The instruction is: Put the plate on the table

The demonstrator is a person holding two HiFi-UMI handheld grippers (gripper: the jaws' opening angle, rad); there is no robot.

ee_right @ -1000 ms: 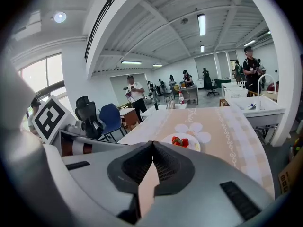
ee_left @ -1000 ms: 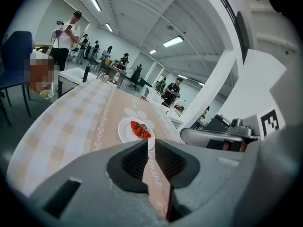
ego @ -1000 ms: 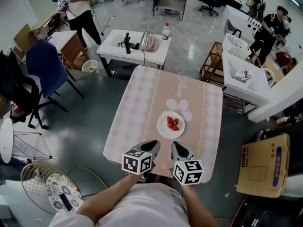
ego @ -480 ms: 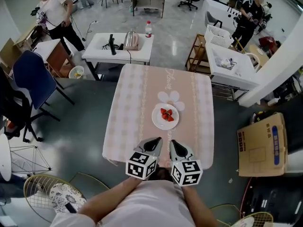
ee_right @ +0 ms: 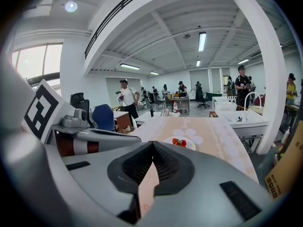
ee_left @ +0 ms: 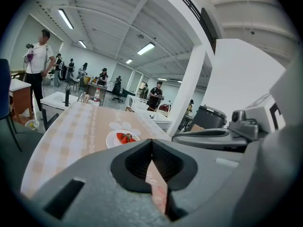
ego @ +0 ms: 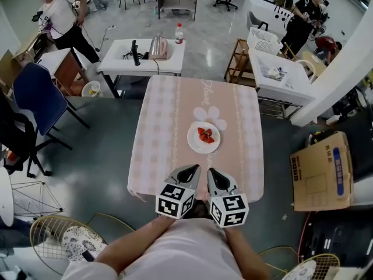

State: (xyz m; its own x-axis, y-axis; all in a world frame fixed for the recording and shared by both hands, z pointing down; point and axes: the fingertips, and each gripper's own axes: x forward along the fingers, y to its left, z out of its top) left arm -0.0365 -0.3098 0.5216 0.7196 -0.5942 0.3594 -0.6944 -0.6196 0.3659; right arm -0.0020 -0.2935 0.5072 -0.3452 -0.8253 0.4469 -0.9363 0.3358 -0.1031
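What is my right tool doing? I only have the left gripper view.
Observer: The right tool hangs over the near edge of the table, jaws together on nothing.
Operator: Where's the plate relative to both tools?
Observer: The plate lies farther up the table, in line with the gap between the right tool and the left tool, touching neither.
Operator: Anything on the floor to my right?
Observer: A cardboard box, beside the table.

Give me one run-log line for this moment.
plate with strawberries: on table | left gripper: shut, empty | right gripper: shut, empty | both clear of plate
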